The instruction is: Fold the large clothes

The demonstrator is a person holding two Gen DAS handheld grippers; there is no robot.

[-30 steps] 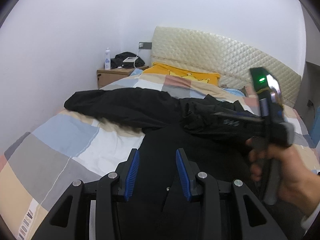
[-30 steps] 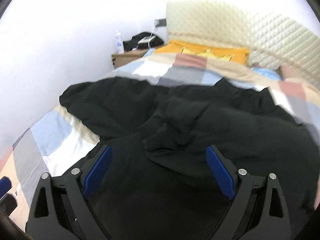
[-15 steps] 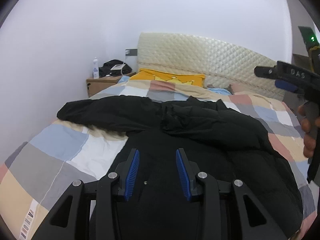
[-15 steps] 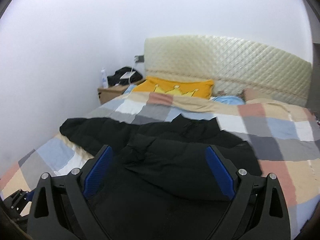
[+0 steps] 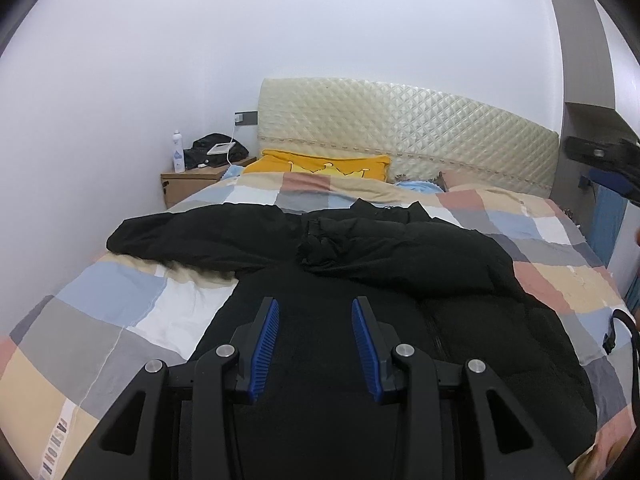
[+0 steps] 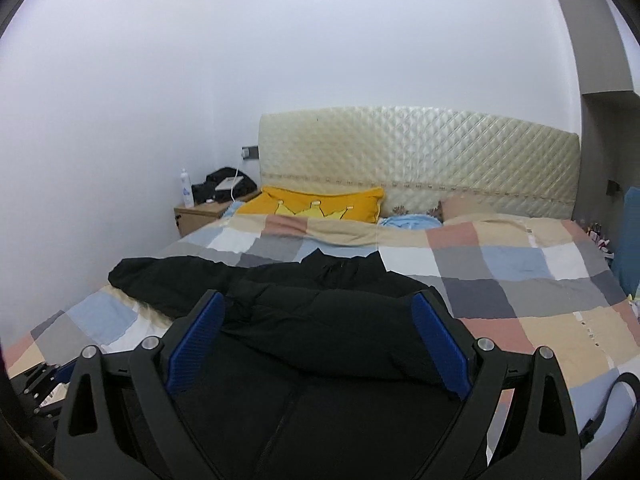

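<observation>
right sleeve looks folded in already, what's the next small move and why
Probably bring the left gripper to the left sleeve: it lies stretched out across the quilt, while the right sleeve is folded over the jacket. Both grippers are open and hold nothing.

Left wrist view: low over foot of bed, close above black jacket (image 5: 360,264), facing headboard (image 5: 408,128). Right wrist view: higher, further right, same heading. Shared: jacket, checked quilt (image 6: 520,276), yellow pillow (image 6: 320,204), nightstand (image 5: 188,184), headboard, white wall.
</observation>
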